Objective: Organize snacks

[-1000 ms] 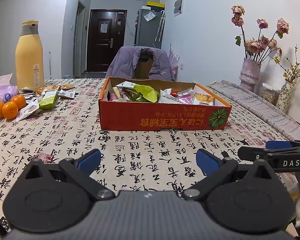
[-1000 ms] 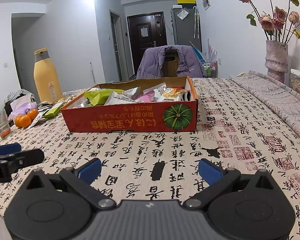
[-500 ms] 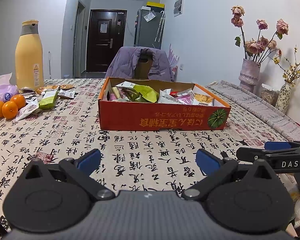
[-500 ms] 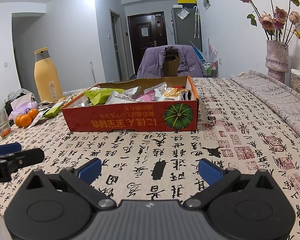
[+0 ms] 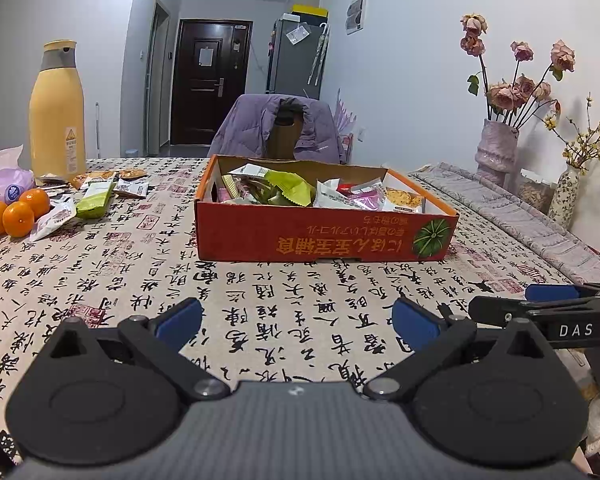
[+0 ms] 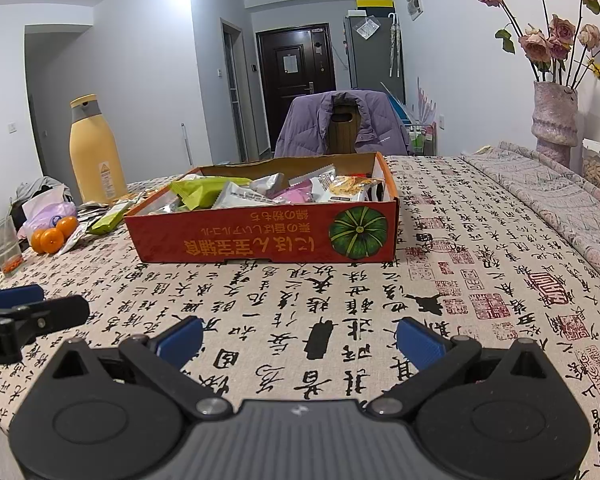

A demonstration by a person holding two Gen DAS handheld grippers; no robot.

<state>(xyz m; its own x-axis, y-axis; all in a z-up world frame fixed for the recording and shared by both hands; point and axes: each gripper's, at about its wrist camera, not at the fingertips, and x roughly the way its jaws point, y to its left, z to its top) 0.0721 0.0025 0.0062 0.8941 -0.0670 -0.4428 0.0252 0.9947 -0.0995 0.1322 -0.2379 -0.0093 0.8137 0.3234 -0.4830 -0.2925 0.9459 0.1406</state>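
Observation:
An orange cardboard box (image 5: 324,238) (image 6: 260,240) with a pumpkin picture stands mid-table, filled with several snack packets (image 5: 288,188) (image 6: 236,196). More loose packets (image 5: 96,198) (image 6: 112,214) lie on the cloth to its left, near the yellow bottle. My left gripper (image 5: 297,322) hovers open over the cloth in front of the box, holding nothing. My right gripper (image 6: 300,340) is open too, empty, in front of the box's right end. Each gripper's blue-padded tip shows at the edge of the other's view.
A tall yellow bottle (image 5: 56,110) stands at the far left, with three oranges (image 5: 16,214) and a purple bag (image 5: 4,186) beside it. A glass (image 6: 4,246) sits at the left edge. Vases with flowers (image 5: 496,148) stand on the right. A chair with a purple jacket (image 5: 280,128) is behind the box.
Both views have shifted very slightly; the grippers stay open and nothing on the table has moved.

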